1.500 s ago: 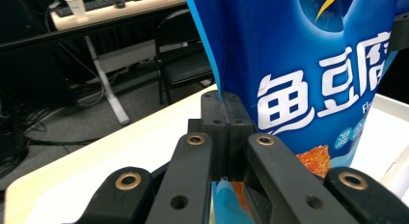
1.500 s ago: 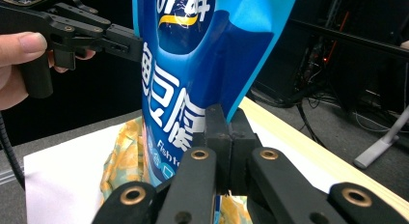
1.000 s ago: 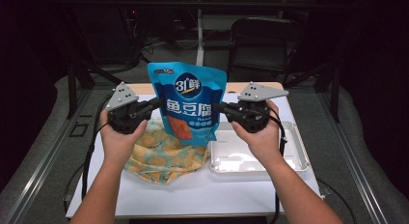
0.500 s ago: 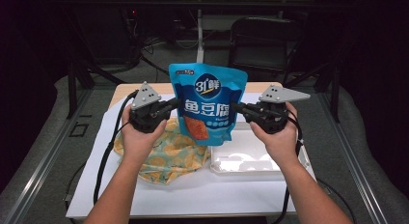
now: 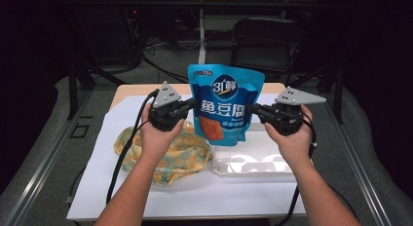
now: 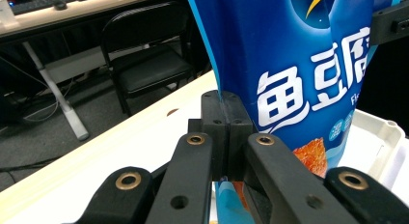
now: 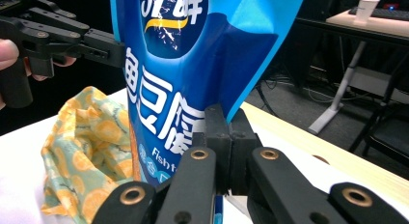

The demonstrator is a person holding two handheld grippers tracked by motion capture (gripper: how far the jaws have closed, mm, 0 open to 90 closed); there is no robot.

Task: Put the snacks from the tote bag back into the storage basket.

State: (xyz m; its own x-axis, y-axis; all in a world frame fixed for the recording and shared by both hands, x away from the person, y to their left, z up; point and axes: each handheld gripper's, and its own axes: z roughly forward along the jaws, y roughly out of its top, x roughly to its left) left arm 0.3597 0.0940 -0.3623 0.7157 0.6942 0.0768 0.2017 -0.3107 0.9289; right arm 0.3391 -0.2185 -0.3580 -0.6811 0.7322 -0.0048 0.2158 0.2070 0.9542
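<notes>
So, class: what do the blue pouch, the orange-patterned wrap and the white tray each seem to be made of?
Blue pouch: probably glossy plastic film; it shines and creases sharply.
Orange-patterned wrap: looks like soft matte cloth, though possibly coated; it lies in loose folds.
White tray: likely thin moulded plastic; smooth, shiny, with a rounded rim.

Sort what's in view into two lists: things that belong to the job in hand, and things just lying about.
In the job:
- blue snack pouch, held upright by its side edges
- left claw, shut on it
- right claw, shut on it

Lying about:
- patterned cloth
- white tray
- black chair
</notes>
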